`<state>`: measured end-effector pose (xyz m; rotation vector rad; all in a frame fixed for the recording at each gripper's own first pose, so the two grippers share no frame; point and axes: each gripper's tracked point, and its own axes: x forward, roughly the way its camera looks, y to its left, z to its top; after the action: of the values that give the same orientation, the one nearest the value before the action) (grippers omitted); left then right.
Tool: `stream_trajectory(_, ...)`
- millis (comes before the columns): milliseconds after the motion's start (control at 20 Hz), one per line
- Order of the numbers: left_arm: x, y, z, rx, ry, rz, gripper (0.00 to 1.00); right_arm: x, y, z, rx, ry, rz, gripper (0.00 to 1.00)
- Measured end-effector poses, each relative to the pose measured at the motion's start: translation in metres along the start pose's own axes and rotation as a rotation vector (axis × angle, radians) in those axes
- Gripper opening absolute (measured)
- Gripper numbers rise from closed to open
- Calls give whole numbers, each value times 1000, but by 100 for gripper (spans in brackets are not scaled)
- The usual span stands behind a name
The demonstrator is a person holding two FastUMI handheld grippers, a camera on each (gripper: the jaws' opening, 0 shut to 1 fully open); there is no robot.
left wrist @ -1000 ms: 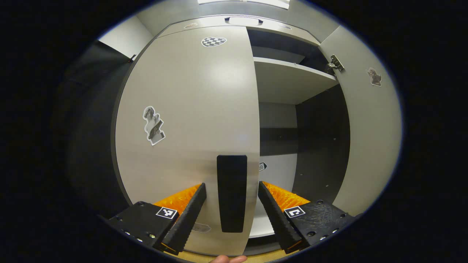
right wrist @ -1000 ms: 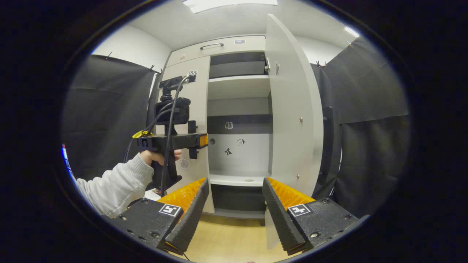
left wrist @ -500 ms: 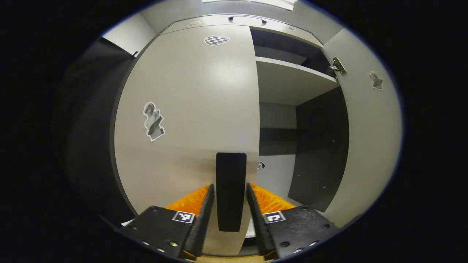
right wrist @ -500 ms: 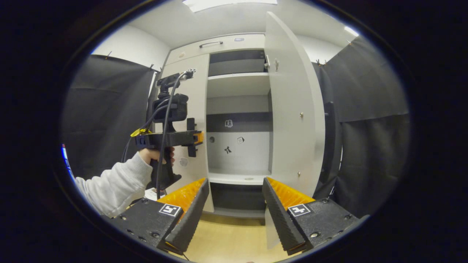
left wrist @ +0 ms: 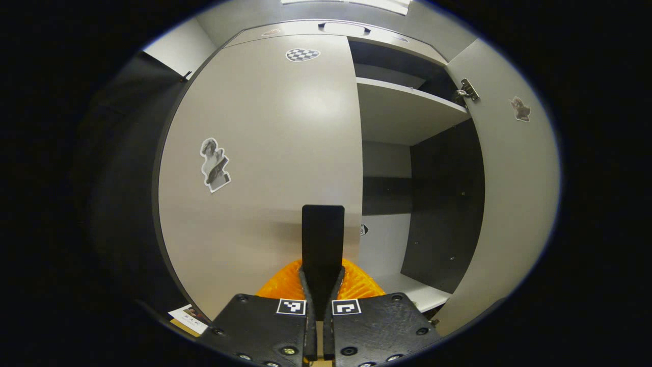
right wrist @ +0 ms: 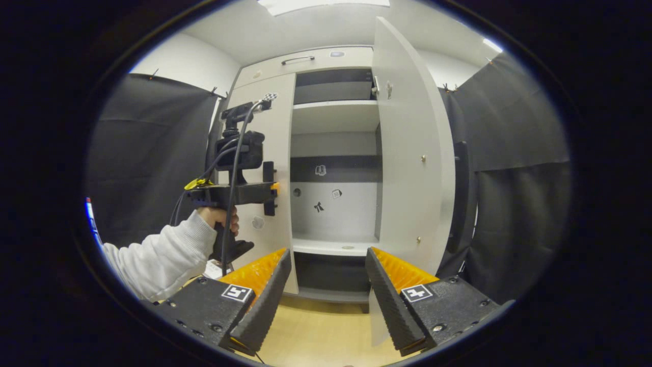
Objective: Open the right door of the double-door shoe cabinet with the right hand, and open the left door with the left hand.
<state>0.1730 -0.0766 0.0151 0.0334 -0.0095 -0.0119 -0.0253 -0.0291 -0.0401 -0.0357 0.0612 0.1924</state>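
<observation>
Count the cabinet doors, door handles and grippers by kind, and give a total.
Doors: 2 (left door shut, right door open)
Handles: 2 (left handle, right handle)
Grippers: 2 (left gripper, right gripper)
Total: 6

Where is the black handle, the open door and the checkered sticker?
black handle (left wrist: 322, 239), left gripper view: its flat front, above the tongs.
open right door (right wrist: 407, 153), right gripper view: its pale inner face.
checkered sticker (left wrist: 302, 54), left gripper view: its middle, high on the left door.

the right door (right wrist: 412, 153) stands wide, leaving the shelves (right wrist: 333, 114) reachable; the left door (left wrist: 265, 153) blocks its half.
</observation>
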Motion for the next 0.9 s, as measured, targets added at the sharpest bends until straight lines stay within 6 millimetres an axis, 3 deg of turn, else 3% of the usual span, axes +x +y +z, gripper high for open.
stream_trajectory(350,-16,0,1,27,11,-12,4,-10,-3,1,-19,-12,-18,92)
stream_trajectory(550,-44,-1,6,13,6,-77,5,-18,-5,-4,-15,-14,-30,92)
stream_trajectory(900,-94,20,12,10,22,-115,4,-13,-6,-14,-5,6,-32,92)
